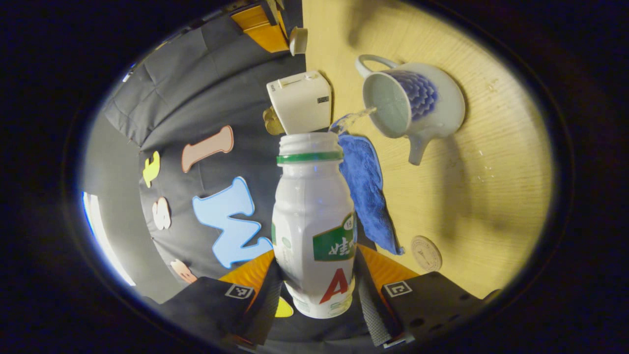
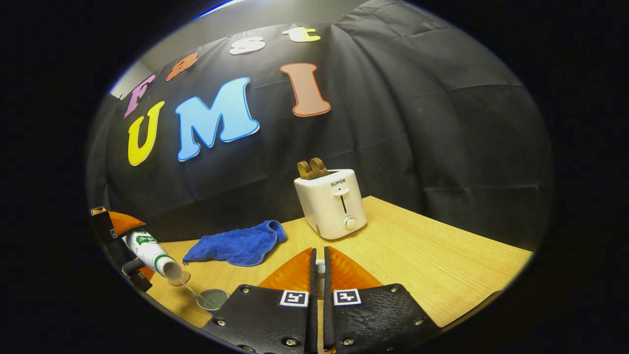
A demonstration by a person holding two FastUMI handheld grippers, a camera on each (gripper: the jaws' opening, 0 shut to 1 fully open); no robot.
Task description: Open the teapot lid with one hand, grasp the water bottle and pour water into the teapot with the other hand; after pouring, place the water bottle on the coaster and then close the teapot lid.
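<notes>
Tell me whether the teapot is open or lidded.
Open. The teapot shows a bare round mouth with no lid, and water streams into it from the tipped water bottle.

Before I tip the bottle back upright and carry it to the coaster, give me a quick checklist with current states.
1. Left gripper clamped on water bottle: ok.
2. Stream landing inside the open teapot: ok.
3. Teapot filled enough: cannot tell.
4. Coaster bare and ready: ok.
5. Right gripper holding the lid: fingers closed on something small, cannot tell what.
6. Blue cloth lies between bottle and coaster; path: cannot tell.
</notes>
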